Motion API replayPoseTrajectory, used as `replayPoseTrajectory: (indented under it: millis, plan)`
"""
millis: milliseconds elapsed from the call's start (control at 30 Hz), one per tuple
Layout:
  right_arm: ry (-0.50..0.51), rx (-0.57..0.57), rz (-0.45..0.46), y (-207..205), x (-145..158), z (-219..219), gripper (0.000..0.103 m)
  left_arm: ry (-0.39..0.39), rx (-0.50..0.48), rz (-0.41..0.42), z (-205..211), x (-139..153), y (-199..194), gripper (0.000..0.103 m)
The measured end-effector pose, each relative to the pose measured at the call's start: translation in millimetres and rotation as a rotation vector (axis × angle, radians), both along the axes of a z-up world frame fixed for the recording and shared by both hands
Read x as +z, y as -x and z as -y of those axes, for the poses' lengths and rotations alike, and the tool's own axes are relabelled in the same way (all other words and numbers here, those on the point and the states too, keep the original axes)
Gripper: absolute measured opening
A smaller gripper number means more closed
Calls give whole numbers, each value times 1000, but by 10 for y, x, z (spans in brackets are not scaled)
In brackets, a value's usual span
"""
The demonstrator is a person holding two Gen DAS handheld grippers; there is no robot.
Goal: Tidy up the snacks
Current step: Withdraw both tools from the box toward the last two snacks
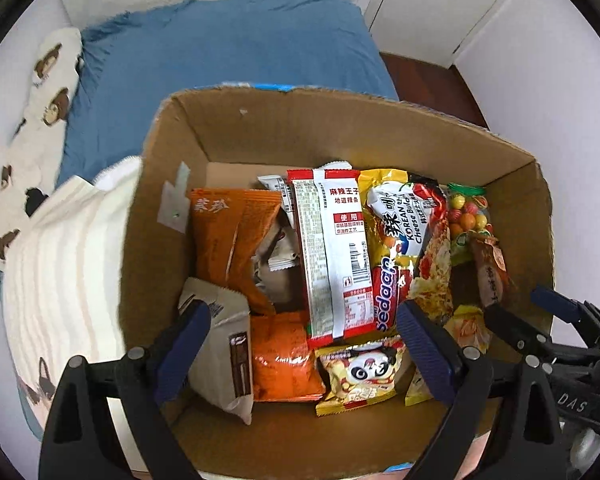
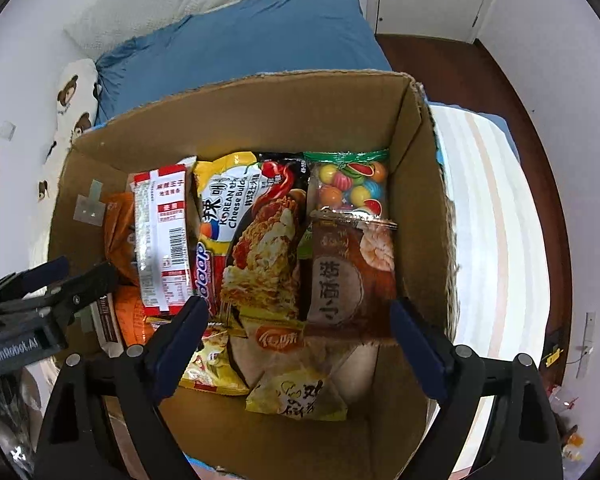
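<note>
A cardboard box [image 1: 340, 128] [image 2: 260, 120] holds several snack packets. In the left wrist view an orange packet [image 1: 232, 236], a red and white packet [image 1: 334, 256], a yellow noodle pack [image 1: 404, 232] and a bag of coloured gumballs [image 1: 468, 212] lie inside. My left gripper [image 1: 304, 320] is open and empty above the box's left half. My right gripper [image 2: 296, 312] is open and empty above a brown biscuit packet [image 2: 348, 268] and the noodle pack [image 2: 256, 232]. The gumballs [image 2: 348, 188] lie behind. Each gripper shows in the other's view, the right one [image 1: 540, 320] and the left one [image 2: 48, 280].
The box stands on a bed with a blue pillow [image 1: 236, 52], a bear-print pillow [image 1: 44, 92] and a white striped blanket [image 1: 60, 272] [image 2: 496, 240]. Dark wood floor [image 2: 440, 64] and white cabinet doors [image 1: 460, 12] lie to the right.
</note>
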State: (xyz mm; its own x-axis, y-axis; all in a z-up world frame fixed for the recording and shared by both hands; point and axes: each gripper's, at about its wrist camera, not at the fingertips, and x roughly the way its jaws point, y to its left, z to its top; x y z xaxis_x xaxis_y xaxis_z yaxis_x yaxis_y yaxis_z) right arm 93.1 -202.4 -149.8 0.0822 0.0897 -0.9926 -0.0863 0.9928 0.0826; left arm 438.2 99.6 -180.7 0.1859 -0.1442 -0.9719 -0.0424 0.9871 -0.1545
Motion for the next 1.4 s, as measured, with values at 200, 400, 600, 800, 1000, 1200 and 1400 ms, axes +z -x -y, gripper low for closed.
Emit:
replayPoseTrajectory:
  millis: [200, 400, 600, 800, 1000, 1200, 1400]
  plan:
    - [-3, -8, 85, 246, 201, -13, 94, -52, 4, 129, 4, 232, 349, 95]
    - [-11, -8, 173, 586, 452, -19, 94, -99, 17, 246, -17, 461, 749, 95]
    - [-31, -5, 244, 970, 722, 18, 94, -121, 27, 348, -19, 700, 1126, 95]
    - [-38, 1, 335, 1351, 1086, 23, 94, -135, 23, 441, 33, 956, 1469, 95]
    - [-49, 6, 405, 1698, 1415, 0, 94, -127, 22, 487, 66, 1118, 1736, 95]
    - [-83, -3, 416, 1967, 1527, 21, 94, -114, 42, 497, 81, 1144, 1962, 95]
    - [-140, -136, 365, 2170, 1283, 450, 99, -79, 72, 421, 76, 760, 2110, 98]
